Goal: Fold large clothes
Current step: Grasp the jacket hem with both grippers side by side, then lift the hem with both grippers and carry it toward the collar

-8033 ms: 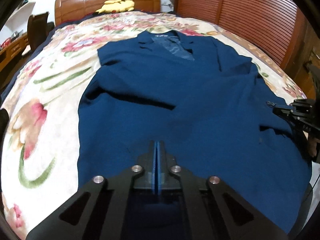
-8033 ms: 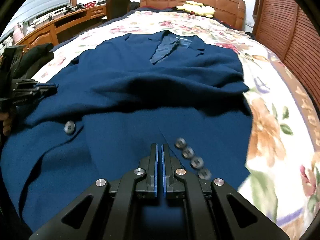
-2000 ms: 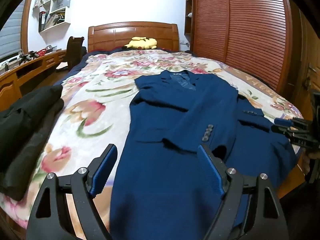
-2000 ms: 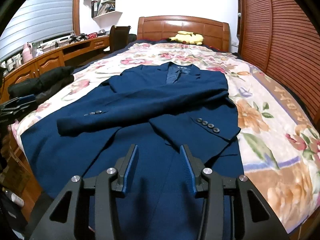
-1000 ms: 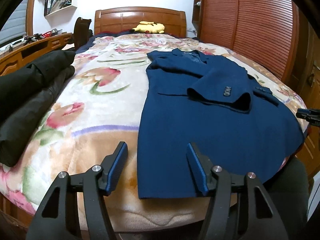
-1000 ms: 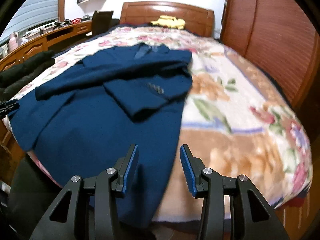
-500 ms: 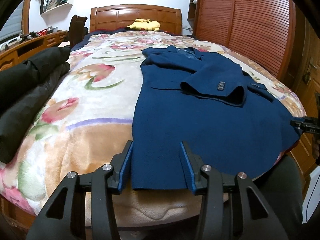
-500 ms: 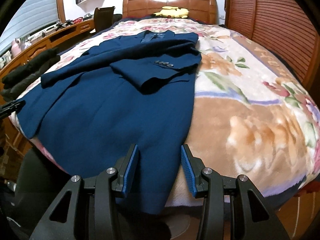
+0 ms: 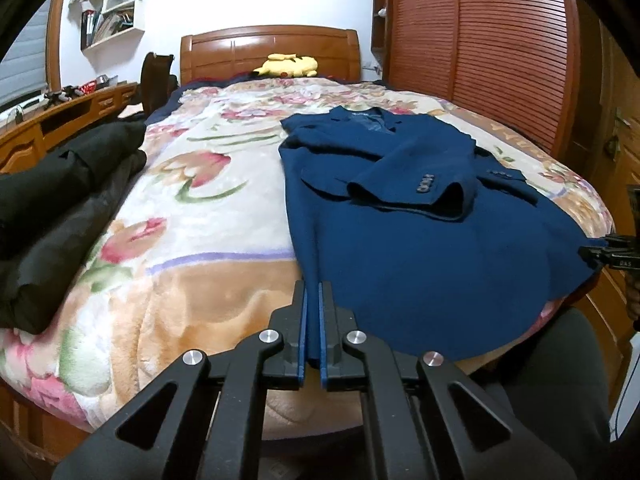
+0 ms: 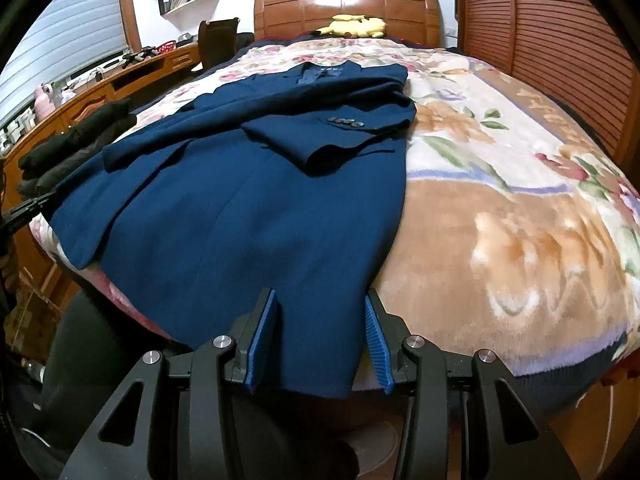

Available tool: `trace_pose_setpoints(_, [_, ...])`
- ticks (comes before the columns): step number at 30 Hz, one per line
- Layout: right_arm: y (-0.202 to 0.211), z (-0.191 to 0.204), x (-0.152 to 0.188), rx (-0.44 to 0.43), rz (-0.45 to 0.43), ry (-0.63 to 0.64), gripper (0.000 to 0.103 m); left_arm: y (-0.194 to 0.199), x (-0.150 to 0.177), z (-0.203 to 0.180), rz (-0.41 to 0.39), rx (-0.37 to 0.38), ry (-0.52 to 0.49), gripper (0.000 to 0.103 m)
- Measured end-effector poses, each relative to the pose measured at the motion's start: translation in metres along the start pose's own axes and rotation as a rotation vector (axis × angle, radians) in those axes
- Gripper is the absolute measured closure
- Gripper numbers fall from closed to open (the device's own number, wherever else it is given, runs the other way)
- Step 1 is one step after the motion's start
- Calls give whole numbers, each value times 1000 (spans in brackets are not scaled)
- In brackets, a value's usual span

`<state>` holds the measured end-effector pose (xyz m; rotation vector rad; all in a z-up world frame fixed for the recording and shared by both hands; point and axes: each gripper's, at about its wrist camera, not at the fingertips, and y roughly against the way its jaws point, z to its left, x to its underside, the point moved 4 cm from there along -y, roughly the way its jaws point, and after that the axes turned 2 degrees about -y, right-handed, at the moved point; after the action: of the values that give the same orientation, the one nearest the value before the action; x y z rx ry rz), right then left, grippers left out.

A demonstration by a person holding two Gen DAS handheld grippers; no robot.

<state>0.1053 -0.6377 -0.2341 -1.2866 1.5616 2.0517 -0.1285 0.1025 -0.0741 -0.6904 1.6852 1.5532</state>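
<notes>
The navy jacket (image 10: 248,208) lies on the floral blanket (image 10: 500,216), its hem drooping past the bed edge and partly hidden. The left gripper (image 9: 311,332) is clamped on the hem corner; the right gripper (image 10: 318,340) straddles the hem, fingers apart. A wooden headboard (image 9: 272,52) stands behind.

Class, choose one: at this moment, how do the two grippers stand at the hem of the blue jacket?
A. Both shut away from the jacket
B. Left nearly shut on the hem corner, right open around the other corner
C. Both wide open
B: the left gripper has its jaws nearly closed on the hem corner of the blue jacket, while the right gripper has jaws spread around the other corner.
</notes>
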Motion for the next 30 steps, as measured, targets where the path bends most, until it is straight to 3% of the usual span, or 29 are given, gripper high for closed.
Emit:
trace_pose_setpoints(6, [0, 4, -1, -2, -8, 5, 64, -14, 4, 0, 34, 0, -41, 98])
trace_pose_setpoints(8, [0, 8, -1, 23, -16, 32, 74, -15, 6, -1, 44, 6, -45, 98])
trace_pose_setpoints(10, [3, 11, -4, 37, -38, 53, 92, -11, 5, -1, 38, 15, -32, 98])
trace_pose_setpoints(12, [10, 11, -10, 30, -71, 50, 97, -2, 1, -5, 15, -6, -47, 99])
trace_pose_setpoints(14, [20, 13, -16, 30, -116, 47, 98, 8, -4, -9, -18, -49, -69, 99])
trace_pose_setpoints(21, [61, 9, -35, 70, -243, 38, 100, 52, -25, -27, -127, 7, -76, 99])
trace_pose_setpoints(30, [100, 19, -41, 2, -336, 43, 100, 98, -78, -58, -256, 98, -104, 99])
